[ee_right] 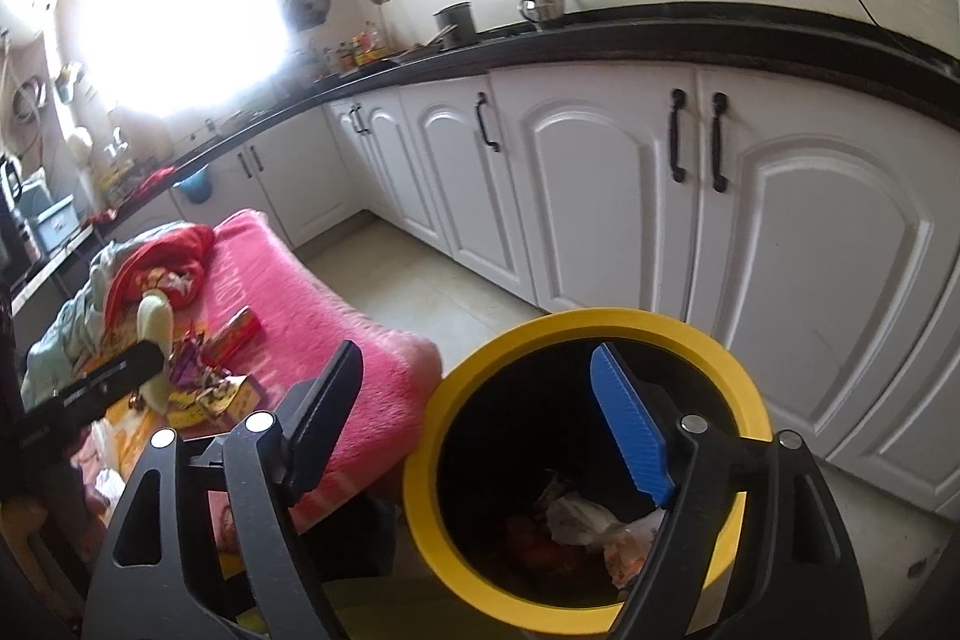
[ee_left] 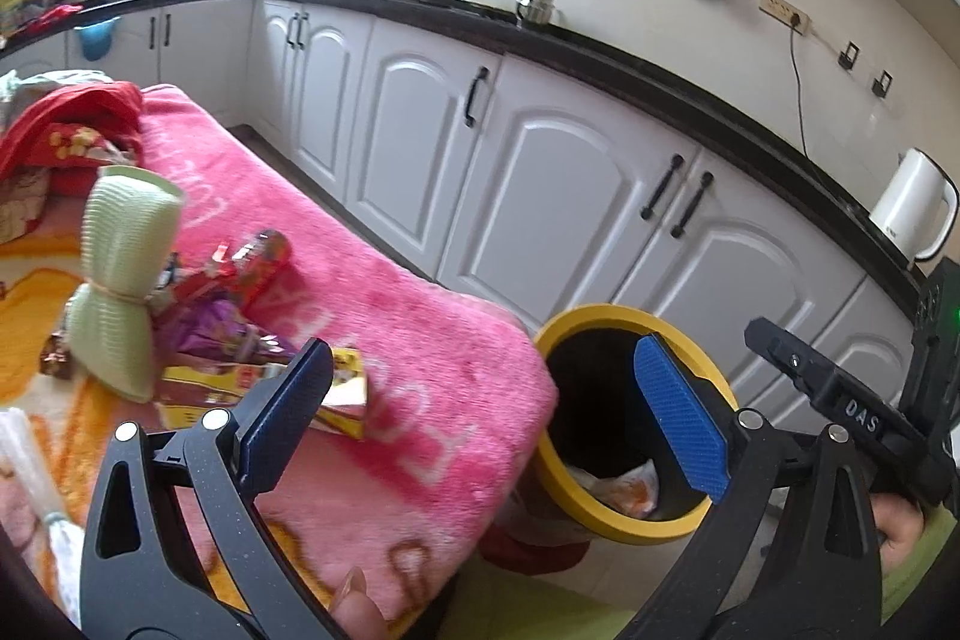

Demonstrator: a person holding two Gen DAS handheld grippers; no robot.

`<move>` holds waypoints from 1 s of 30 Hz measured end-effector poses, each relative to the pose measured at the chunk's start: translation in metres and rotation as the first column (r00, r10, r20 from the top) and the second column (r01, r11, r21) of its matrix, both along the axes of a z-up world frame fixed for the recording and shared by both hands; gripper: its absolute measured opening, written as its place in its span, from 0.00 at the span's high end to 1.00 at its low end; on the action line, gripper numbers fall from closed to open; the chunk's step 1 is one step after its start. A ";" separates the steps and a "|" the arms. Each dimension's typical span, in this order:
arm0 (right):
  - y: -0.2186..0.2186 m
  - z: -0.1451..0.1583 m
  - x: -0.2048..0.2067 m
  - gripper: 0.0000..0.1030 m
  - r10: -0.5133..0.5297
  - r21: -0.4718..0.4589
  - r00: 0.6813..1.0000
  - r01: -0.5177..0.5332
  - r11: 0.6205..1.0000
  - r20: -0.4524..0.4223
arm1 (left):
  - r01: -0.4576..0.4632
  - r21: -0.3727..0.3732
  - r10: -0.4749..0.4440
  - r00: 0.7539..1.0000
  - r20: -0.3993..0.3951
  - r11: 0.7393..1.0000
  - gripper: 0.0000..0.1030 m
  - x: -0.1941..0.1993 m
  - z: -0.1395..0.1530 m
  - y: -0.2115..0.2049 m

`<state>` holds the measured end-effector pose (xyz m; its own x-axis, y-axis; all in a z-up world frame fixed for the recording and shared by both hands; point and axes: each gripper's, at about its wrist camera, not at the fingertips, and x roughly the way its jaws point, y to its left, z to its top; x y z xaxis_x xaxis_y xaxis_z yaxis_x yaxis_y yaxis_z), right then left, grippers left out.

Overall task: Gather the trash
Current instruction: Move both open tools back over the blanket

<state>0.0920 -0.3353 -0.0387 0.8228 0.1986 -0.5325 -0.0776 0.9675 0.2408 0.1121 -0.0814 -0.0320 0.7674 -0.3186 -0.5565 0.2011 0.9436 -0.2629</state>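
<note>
Several wrappers lie on a pink blanket (ee_left: 420,340): a red one (ee_left: 258,250), a purple one (ee_left: 210,334) and a yellow one (ee_left: 345,394). My left gripper (ee_left: 480,406) is open and empty, its left finger just over the yellow wrapper. A yellow-rimmed black bin (ee_right: 432,538) stands beside the blanket's edge, with crumpled paper (ee_right: 576,520) and other scraps inside. My right gripper (ee_right: 480,424) hovers open over the bin's mouth, holding nothing. In the left wrist view the bin (ee_left: 624,529) sits at lower right, with the right gripper's body (ee_left: 840,400) beside it.
A pale green bow-shaped cloth (ee_left: 120,280) and a red garment (ee_left: 78,124) lie on the blanket behind the wrappers. White cabinets (ee_right: 600,196) under a black counter (ee_right: 660,34) run close behind the bin. A white kettle (ee_left: 912,208) stands on the counter. Tiled floor (ee_right: 420,292) lies between.
</note>
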 end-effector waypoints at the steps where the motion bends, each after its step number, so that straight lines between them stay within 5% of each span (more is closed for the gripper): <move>1: 0.004 0.000 -0.002 0.24 0.008 -0.005 1.000 -0.008 1.000 0.002 | -0.007 0.000 0.007 1.000 0.004 1.000 0.11 -0.001 0.001 0.003; 20: 0.070 0.004 0.000 0.16 0.153 -0.055 0.988 -0.153 0.987 -0.008 | -0.192 -0.007 0.192 0.979 0.068 0.981 0.11 -0.014 0.018 0.078; 30: 0.125 0.000 0.016 0.14 0.306 -0.039 0.951 -0.308 0.951 -0.045 | -0.315 -0.022 0.316 0.947 0.054 0.949 0.11 -0.023 0.017 0.125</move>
